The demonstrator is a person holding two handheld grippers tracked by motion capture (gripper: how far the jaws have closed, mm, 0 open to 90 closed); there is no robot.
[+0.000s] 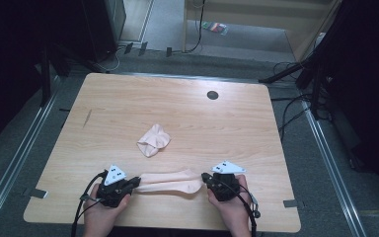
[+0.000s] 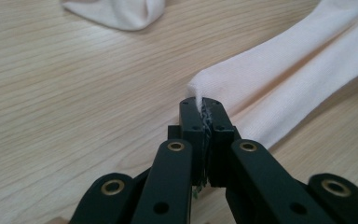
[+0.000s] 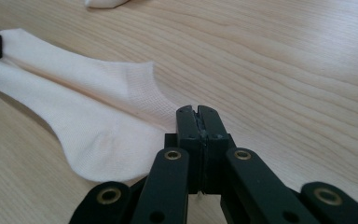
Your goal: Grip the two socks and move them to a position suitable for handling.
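Both hands come in at the near table edge, each holding a black gripper. Left gripper (image 1: 137, 181) has its jaws pressed together on the toe end of a pale pink sock (image 1: 170, 181); in the left gripper view a sliver of that fabric sits squeezed between the pads, and the sock runs away from the tips up and to the right. Right gripper (image 1: 205, 177) meets the other end of the same sock, its jaws closed tight at the heel and cuff end; in the right gripper view the cloth lies just left of the tips and reaches under them, though whether any is caught between the pads cannot be told. Between the two grippers the sock lies flat on the wooden table (image 1: 256, 128). Beyond them, well apart, rests a folded sock bundle (image 1: 153, 140) of the same colour.
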